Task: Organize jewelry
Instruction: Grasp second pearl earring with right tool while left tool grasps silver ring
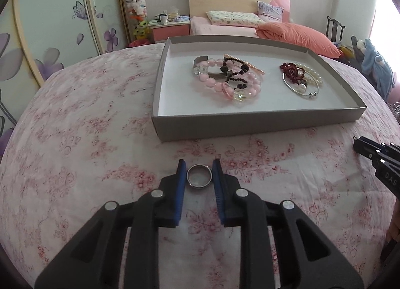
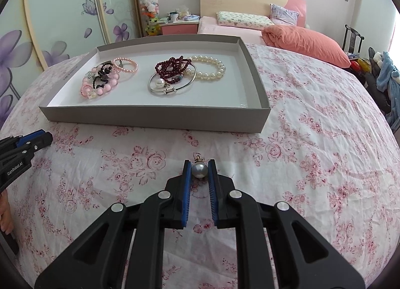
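**Both claws loaded, tray is next**

The left claw (image 1: 199,172) is nipped onto a metal ring (image 1: 199,176). The right claw (image 2: 199,169) is nearly closed on a pearl pendant (image 2: 199,169). Both sit just in front of the tray (image 2: 155,120), over the floral sheet (image 2: 312,164). Best bet: lift straight up before crossing the tray's front wall, then release on bare floor, clear of the bracelets (image 2: 102,81).

Bright, soft daylight enters from the right, blowing out that edge. Shadows are faint. Both views are sharp, with fisheye bending and dark corners.
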The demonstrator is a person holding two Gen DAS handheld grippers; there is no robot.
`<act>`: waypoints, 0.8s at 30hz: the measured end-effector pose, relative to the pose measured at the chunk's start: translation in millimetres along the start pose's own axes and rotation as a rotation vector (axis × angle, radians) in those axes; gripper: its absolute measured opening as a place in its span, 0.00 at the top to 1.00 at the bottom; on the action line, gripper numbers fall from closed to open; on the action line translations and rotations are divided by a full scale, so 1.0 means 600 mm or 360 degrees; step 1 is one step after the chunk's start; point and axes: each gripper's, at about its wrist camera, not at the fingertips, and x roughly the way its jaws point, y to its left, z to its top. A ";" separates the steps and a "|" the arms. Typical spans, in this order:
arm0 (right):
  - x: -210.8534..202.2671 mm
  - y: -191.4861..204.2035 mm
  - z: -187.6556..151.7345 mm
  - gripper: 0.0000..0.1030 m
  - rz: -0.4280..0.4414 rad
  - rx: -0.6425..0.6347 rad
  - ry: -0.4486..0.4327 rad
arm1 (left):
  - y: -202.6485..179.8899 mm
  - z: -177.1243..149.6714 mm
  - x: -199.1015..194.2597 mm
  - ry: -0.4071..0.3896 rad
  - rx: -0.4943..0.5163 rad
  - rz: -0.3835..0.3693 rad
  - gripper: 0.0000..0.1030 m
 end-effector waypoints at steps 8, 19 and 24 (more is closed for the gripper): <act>0.000 -0.001 0.000 0.86 0.0000 -0.0001 0.0000 | 0.000 0.001 -0.001 0.0001 0.0005 0.0005 0.78; -0.001 -0.004 -0.002 0.86 0.0013 0.0015 0.0000 | -0.006 0.002 0.002 0.0002 0.0009 0.0008 0.78; -0.001 -0.005 -0.001 0.86 0.0018 0.0020 0.0001 | -0.005 0.002 0.002 0.0002 0.0006 0.0006 0.78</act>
